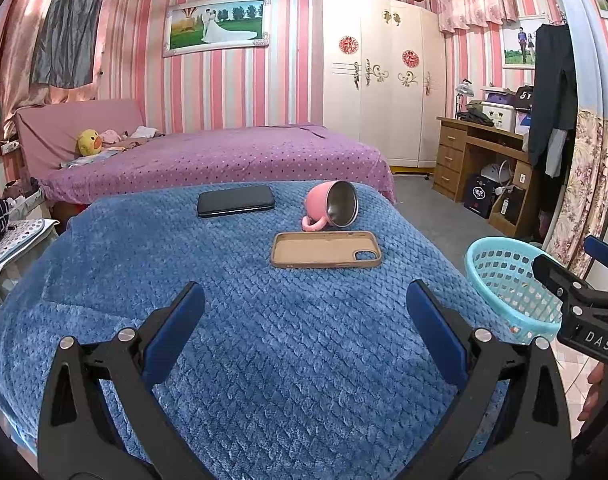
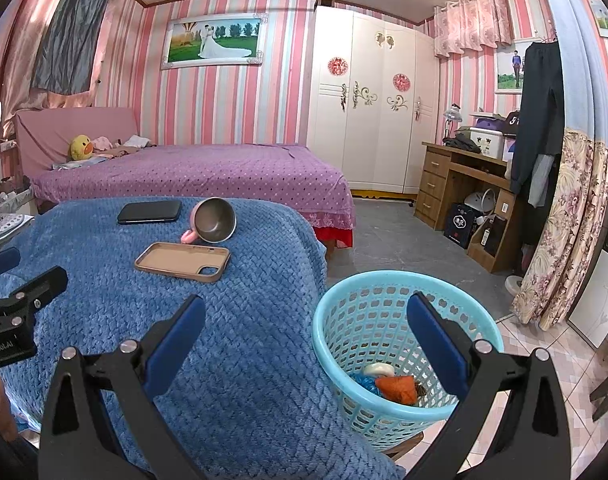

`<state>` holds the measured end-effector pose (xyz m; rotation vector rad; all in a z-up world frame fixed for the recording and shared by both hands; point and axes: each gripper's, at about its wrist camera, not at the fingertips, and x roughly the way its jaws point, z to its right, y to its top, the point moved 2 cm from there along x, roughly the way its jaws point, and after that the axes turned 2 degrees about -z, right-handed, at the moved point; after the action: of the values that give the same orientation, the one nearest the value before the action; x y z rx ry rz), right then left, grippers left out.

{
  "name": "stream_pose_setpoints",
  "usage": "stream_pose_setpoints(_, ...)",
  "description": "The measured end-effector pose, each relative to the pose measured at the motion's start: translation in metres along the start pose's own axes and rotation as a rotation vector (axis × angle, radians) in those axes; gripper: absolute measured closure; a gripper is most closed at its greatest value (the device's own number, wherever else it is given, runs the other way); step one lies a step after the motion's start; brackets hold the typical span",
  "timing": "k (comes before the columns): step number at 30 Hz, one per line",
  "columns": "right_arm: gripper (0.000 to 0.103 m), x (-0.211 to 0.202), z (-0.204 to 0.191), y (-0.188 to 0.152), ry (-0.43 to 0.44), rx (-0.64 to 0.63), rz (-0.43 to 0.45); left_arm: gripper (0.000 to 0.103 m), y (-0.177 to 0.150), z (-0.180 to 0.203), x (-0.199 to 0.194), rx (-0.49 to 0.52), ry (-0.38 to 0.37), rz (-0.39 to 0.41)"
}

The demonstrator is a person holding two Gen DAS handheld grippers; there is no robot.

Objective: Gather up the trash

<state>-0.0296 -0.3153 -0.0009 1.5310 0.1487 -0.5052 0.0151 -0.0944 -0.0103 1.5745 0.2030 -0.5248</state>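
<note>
Right now both grippers hang with their jaws spread wide and nothing between them. The left gripper (image 1: 305, 324) sits over the blue blanket (image 1: 264, 360) that covers the worktop, well short of the things lying on it. The right gripper (image 2: 306, 334) straddles the worktop's edge: its left finger is over the blanket, its right finger over the mouth of the light-blue basket (image 2: 336, 320), which stands just beside the worktop on the right.

The trash lies at the bottom of that basket, below and a little left of the right finger. Three pieces can be told apart: one white piece (image 2: 379, 369), one crumpled blue piece (image 2: 364, 384), one orange piece (image 2: 398, 389), all touching. A small dark bit beside them is too unclear to name.

On the blanket I count one black phone (image 1: 236, 201), one pink mug (image 1: 331, 205) tipped on its side with its opening toward the cameras, and one tan phone case (image 1: 326, 249) lying hollow side up, just in front of the mug.
</note>
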Motion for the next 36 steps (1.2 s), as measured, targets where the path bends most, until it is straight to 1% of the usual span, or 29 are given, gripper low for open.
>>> stream_pose_setpoints(36,0.005,0.0007,-0.0026,-0.0034,0.0,0.004,0.003,0.005,-0.0011,0.001,0.0018,0.0,0.003,-0.011)
